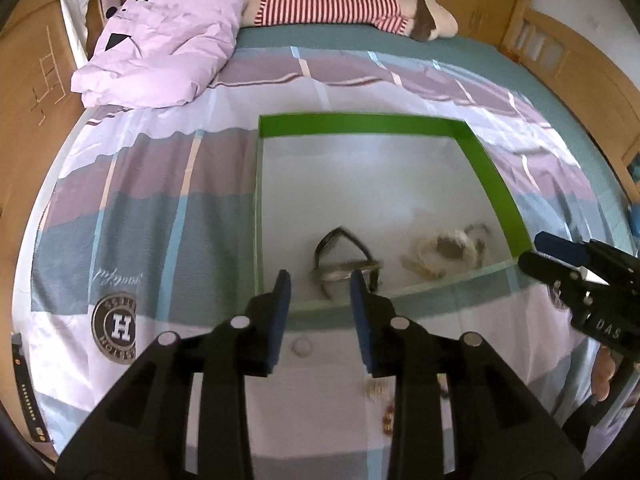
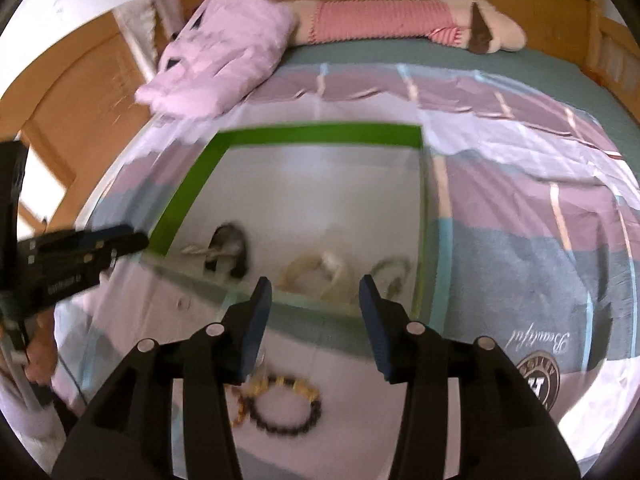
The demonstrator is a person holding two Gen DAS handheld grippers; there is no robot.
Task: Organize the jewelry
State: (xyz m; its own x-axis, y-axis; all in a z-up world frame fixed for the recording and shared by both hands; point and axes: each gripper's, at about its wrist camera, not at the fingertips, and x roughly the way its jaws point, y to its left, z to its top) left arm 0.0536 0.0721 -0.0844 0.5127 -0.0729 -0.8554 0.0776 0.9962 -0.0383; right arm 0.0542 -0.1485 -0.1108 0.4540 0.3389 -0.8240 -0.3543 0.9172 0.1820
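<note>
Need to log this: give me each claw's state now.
Left claw: open, holding nothing.
Right claw: open, holding nothing.

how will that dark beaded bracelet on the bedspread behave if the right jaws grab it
The dark beaded bracelet looks like separate beads on a string, so it will probably sag rather than hold its ring shape. The beads look rounded, so it may slip from a grip on a single bead. It lies on the soft bedspread, so pressing down may sink it.
</note>
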